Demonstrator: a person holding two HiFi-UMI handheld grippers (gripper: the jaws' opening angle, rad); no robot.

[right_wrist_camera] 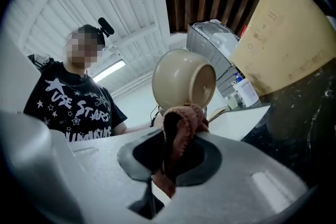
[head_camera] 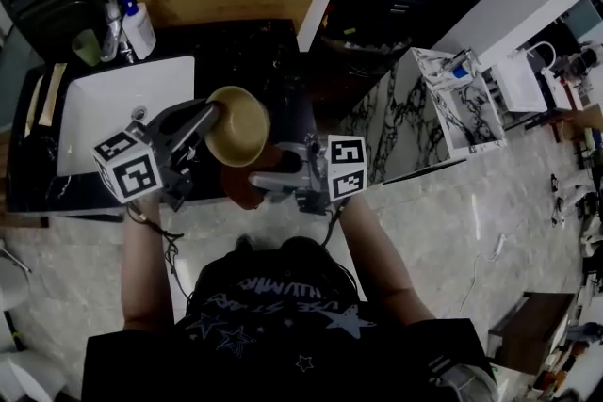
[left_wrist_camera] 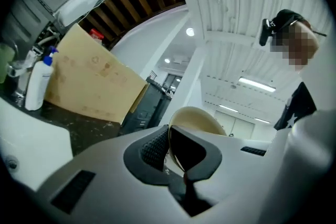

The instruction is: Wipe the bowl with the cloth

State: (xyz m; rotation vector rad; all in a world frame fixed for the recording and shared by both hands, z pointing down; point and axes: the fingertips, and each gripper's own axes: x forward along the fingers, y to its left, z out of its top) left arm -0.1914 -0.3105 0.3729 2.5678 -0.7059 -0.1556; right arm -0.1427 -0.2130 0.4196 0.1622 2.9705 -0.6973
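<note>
The wiping step itself is in hand, or just about to begin. The left claw (head_camera: 212,113) is clenched on the rim of the tan bowl (head_camera: 240,125), one pad inside and one outside. It holds the bowl tipped on its side in the air, above the dark surface (head_camera: 273,61) just beside the white sink (head_camera: 113,99). The right claw (head_camera: 259,179) is clamped on a bunched reddish-brown cloth (head_camera: 240,188), which sits right below the bowl. In the right gripper view the cloth (right_wrist_camera: 178,128) rises to the lower edge of the bowl (right_wrist_camera: 181,78), whose rounded outside and foot face it, but I cannot tell whether the two touch. The next move probably calls for pressing the cloth's loose fold against the bowl's wall and rubbing it round. The left claw's pinch on the thin rim has to stay firm against that push, or the bowl could twist or slip. Reaching the inside would likely need the bowl turned toward the cloth.
</note>
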